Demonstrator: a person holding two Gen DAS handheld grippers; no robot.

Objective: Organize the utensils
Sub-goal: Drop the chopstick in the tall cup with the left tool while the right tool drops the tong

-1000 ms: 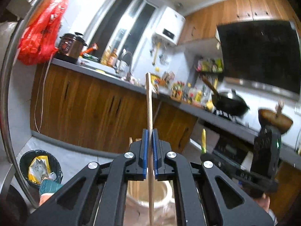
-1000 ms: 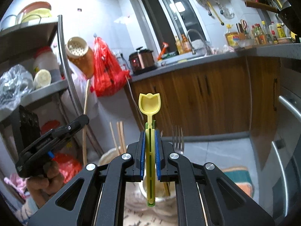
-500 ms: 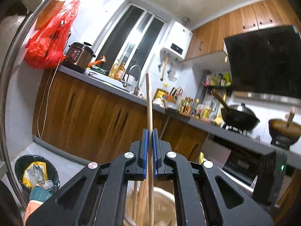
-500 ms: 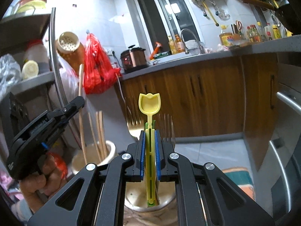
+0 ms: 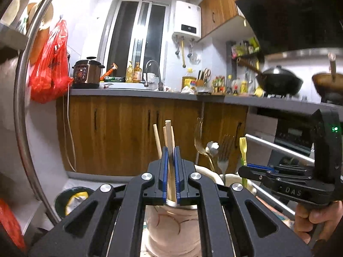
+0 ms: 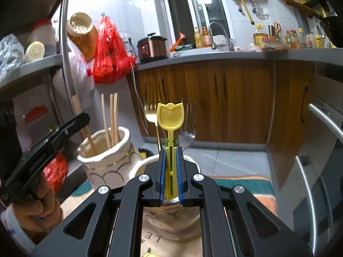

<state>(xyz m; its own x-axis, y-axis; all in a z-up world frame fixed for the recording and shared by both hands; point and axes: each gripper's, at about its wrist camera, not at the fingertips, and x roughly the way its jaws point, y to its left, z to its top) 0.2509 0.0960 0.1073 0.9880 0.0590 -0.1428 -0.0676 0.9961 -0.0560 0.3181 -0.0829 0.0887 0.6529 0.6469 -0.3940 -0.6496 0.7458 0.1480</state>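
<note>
My left gripper (image 5: 170,150) is shut on a wooden chopstick (image 5: 170,133), which stands upright inside a cream ceramic jar (image 5: 171,229) beside other chopsticks (image 5: 157,141). The right wrist view shows that jar (image 6: 105,162) at left, with the left gripper (image 6: 82,118) above it. My right gripper (image 6: 170,152) is shut on the stem of a yellow tulip-shaped spoon (image 6: 170,115), bowl upward, over a second jar (image 6: 139,168) that holds forks (image 6: 188,132). In the left wrist view the right gripper (image 5: 243,170) sits at right with the spoon (image 5: 242,147) next to the forks (image 5: 199,132).
Both jars stand on a patterned cloth (image 6: 242,184). A steel shelf post (image 5: 21,107) and red bag (image 5: 50,66) are at left, a bin (image 5: 72,199) on the floor. Wooden cabinets (image 6: 225,98) run behind. An oven handle (image 6: 328,117) is at right.
Both grippers have come down. The chopstick has sunk into its jar, so less of it shows above the left pads. The spoon's lower end is now down at the fork jar's mouth.
</note>
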